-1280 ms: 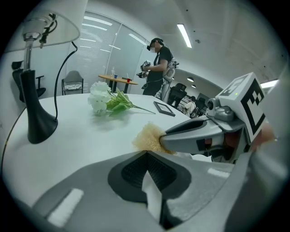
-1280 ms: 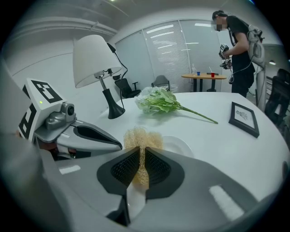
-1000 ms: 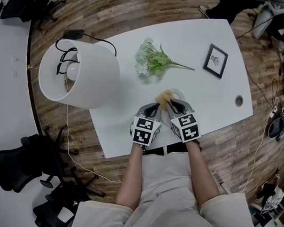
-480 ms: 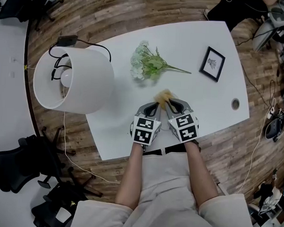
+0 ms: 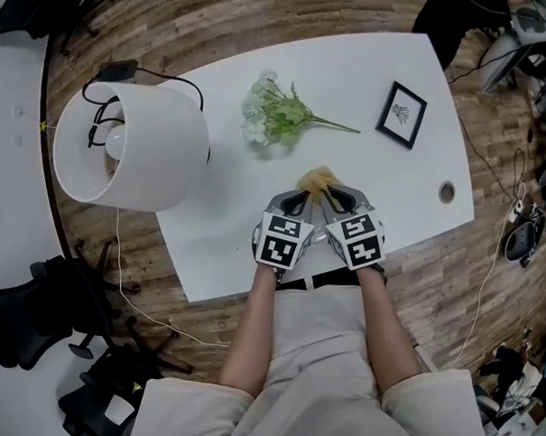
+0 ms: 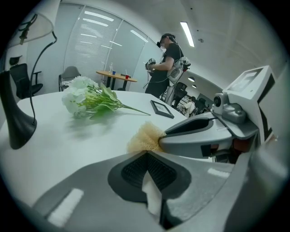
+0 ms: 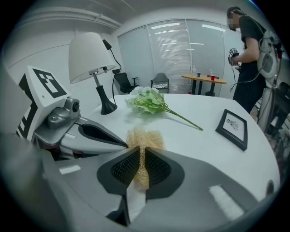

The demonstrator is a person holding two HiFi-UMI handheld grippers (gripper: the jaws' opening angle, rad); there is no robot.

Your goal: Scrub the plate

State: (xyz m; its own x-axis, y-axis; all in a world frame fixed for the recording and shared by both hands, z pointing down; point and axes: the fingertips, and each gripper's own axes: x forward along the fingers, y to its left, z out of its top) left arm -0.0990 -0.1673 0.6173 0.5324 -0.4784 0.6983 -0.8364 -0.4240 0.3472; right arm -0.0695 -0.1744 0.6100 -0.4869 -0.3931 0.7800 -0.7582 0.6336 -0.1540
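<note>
Tan scrubber (image 7: 144, 136) tight in the right gripper (image 7: 141, 156)

bright ceiling strips (image 6: 186, 34) light sharp fisheye views, corners dark.

We reach both forearms (image 5: 250, 338) toward 12 o'clock, side by side, left tongs (image 5: 296, 203) closed tip to tip, right tongs (image 5: 333, 199) at their 3 o'clock clamped on a sponge (image 7: 144, 138).
</note>
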